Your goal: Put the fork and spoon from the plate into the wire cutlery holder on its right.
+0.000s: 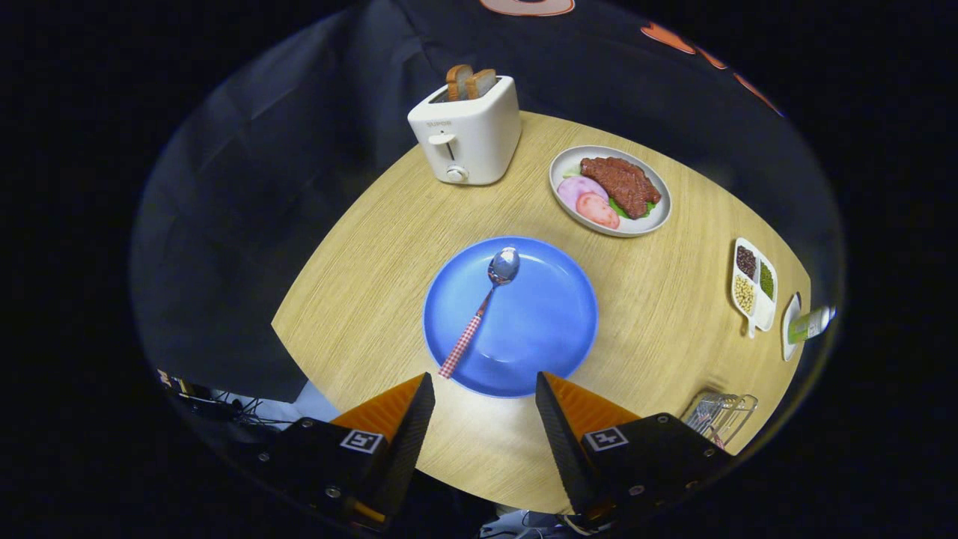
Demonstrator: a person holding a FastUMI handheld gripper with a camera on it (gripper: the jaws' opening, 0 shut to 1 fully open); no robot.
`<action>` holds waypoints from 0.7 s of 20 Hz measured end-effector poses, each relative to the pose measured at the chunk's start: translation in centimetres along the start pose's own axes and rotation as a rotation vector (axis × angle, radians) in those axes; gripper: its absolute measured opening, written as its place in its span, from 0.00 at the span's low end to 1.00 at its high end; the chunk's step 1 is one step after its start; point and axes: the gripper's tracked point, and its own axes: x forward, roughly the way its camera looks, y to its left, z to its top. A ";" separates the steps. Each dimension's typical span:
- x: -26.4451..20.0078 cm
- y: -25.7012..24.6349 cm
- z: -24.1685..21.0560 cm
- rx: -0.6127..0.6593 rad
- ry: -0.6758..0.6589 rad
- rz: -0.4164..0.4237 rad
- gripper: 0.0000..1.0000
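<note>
A blue plate (539, 329) lies on the round wooden table just ahead of my fingers. On it rests a spoon (483, 303) with a shiny bowl pointing away and a red-and-white checked handle that reaches over the plate's near left rim. My gripper (484, 389) hovers above the plate's near edge, open, with nothing between its fingers. The wire cutlery holder (720, 414) stands to the right of the right finger, near the table's edge, partly hidden by the gripper body. Something thin and metallic lies inside it; I cannot tell what.
A white toaster (468, 135) holding two bread slices stands at the far side. Right of it is a white plate (610, 191) of meat and sliced food. A divided dish of beans (754, 284) and a small green bottle (810, 323) sit at the right edge.
</note>
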 end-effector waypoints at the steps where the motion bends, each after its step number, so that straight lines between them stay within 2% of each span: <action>1: 0.7 0.3 0.2 0.014 0.011 0.004 0.83; 6: 4.8 2.0 0.2 0.043 0.078 0.006 0.84; 11: 7.7 1.3 -0.6 0.069 0.145 -0.052 0.84; 14: 9.2 1.2 -1.2 0.089 0.175 -0.077 0.79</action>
